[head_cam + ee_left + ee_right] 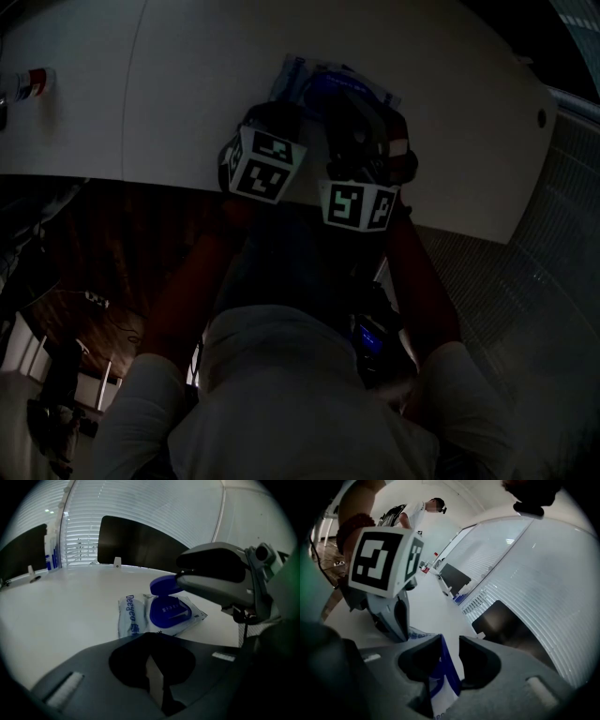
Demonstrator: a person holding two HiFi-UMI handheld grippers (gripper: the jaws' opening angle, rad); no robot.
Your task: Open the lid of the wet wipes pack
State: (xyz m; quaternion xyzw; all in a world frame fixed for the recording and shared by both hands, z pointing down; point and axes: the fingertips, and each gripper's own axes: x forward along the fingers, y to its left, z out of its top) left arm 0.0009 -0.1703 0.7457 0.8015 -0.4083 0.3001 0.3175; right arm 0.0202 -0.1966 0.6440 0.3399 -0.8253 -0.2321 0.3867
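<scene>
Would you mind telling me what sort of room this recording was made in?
Probably an office or meeting room: a large white table, slatted window blinds, and a wet wipes pack on the table.

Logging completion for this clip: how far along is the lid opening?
Done: the blue lid already stands flipped up off the wet wipes pack. In hand: the right gripper has the lid between its jaws; the left gripper is shut and empty. Left: likely just letting go.
</scene>
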